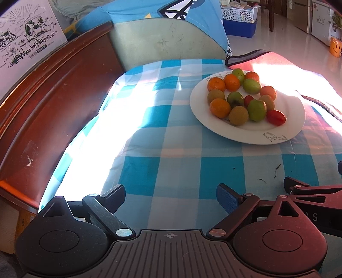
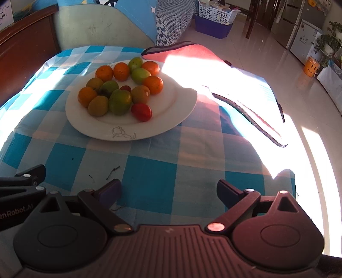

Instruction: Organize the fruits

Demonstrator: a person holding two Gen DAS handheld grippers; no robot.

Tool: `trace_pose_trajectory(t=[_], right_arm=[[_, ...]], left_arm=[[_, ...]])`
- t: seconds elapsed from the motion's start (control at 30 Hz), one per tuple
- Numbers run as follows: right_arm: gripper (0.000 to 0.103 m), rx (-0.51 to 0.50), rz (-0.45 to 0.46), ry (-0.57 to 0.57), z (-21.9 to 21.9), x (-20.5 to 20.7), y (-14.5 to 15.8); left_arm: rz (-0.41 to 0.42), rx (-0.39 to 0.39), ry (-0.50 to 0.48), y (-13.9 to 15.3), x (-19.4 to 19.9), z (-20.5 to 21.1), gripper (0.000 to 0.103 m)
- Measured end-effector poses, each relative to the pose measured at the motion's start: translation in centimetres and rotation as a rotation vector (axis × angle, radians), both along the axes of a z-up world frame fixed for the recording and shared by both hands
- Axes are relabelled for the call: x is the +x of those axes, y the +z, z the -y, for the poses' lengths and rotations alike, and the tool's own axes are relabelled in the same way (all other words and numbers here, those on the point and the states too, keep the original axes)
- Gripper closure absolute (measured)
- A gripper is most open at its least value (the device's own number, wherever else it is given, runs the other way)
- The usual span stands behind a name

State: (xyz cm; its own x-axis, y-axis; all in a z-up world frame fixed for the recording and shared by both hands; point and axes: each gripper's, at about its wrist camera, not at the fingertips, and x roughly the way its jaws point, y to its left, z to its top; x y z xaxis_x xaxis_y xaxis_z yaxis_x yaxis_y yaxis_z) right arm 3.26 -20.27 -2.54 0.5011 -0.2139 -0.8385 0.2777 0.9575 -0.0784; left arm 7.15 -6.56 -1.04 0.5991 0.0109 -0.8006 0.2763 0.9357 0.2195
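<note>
Already all the fruits [image 2: 120,88] sit mixed on the white plate [image 2: 171,113], far from both empty grippers, left [image 1: 171,197] and right [image 2: 168,192], fingers apart; gathered, though unsorted by kind.

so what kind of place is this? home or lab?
Most likely a home, a living or dining area. A plate of fruit sits on a checked tablecloth, a sofa stands behind it, and fridges and potted plants line the tiled floor beyond.
</note>
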Motion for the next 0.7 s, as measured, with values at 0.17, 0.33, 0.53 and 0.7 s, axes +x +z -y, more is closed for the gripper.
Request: trace_pose_trajectory(t=[0.17, 0.33, 0.53, 0.7], right_arm=[[0.007, 0.013, 0.027, 0.019, -0.9, -1.4, 0.0], [0.007, 0.052, 0.049, 0.03, -1.7, -2.9, 0.0], [0.007, 0.09, 0.088, 0.097, -2.8, -4.4, -0.2], [0.007, 0.081, 0.156, 0.188, -3.9, -5.3, -0.2]], left_arm=[[-0.009, -0.011, 0.013, -0.4, -1.2, -1.6, 0.01], [-0.011, -0.021, 0.036, -0.6, -2.2, -3.2, 0.01], [-0.016, -0.034, 0.071, -0.5, -2.8, -4.7, 0.01], [-0.022, -0.06, 0.109, -0.4, -2.8, -5.9, 0.01]])
